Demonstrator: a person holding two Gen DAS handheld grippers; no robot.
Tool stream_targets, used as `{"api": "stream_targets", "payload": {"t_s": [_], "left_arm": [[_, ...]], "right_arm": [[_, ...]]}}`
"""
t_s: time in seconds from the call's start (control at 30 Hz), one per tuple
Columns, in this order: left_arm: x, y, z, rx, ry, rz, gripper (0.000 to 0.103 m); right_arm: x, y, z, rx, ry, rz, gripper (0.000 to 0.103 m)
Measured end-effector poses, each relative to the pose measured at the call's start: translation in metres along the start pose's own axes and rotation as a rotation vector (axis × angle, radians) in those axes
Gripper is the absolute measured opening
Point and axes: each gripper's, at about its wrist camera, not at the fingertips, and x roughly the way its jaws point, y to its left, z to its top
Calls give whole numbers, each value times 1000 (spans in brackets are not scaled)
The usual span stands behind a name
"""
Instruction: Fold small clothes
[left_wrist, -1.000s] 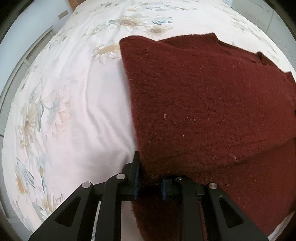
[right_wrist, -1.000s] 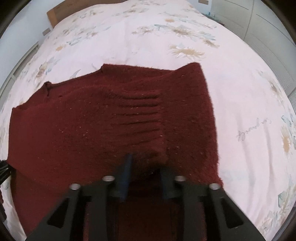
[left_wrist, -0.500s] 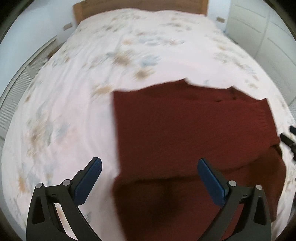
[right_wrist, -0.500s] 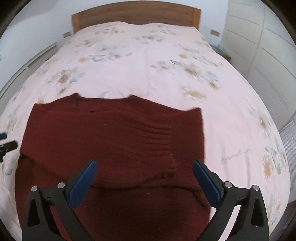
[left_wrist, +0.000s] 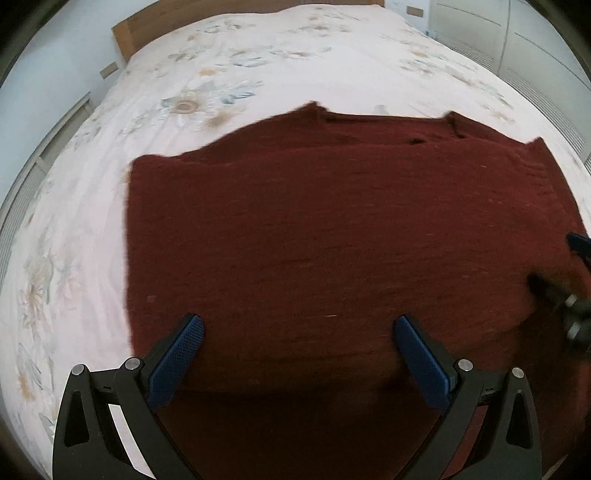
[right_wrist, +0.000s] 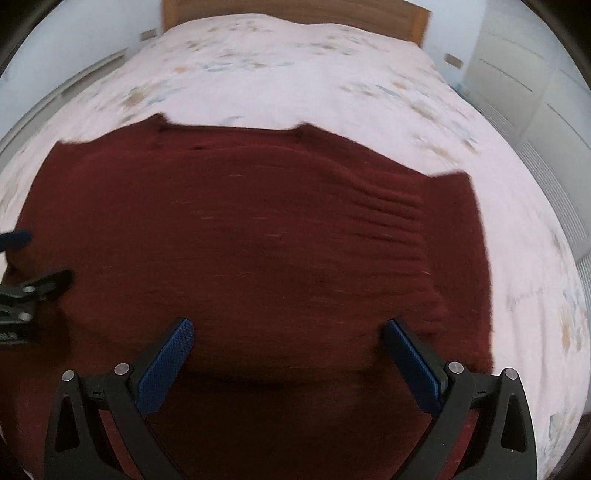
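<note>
A dark red knit sweater (left_wrist: 332, 229) lies flat on the floral bedspread (left_wrist: 92, 221), its lower part folded up over the body, neckline toward the headboard. It also shows in the right wrist view (right_wrist: 258, 240), with a ribbed sleeve cuff (right_wrist: 399, 221) lying on top at the right. My left gripper (left_wrist: 299, 328) is open and empty above the sweater's near left part. My right gripper (right_wrist: 288, 332) is open and empty above its near right part. Each gripper shows at the edge of the other's view: the right one (left_wrist: 569, 291) and the left one (right_wrist: 26, 280).
A wooden headboard (right_wrist: 295, 11) stands at the far end of the bed. White wardrobe doors (right_wrist: 535, 92) line the right side. A white radiator or rail (left_wrist: 44, 155) runs along the left wall.
Both grippers let go of the folded sweater edge, opened wide and pulled back and up. The sweater now lies flat, and more of the bed shows.
</note>
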Motion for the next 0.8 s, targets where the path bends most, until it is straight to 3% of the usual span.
{"api": "stream_targets", "payload": {"t_s": [0.07,0.13,0.37,0.6,0.8], "left_arm": [[5,19,-3,-41,5,8,102],[8,33,-5,-81,12,-29,102],[17,45,-1,-90,32,-79,102],[-14,63,0,-70,48,-101,102],[-51,83,-43,-100,65,-108,102]], "right_arm": [[3,-17,-1,42,10,11,103],[5,-29,-3,62,11,33,103],[5,-42,-5,93,34,58,103],[-55,-47,-14,83,-32,58,103],[-98,-70,-70,169,-29,123,103]]}}
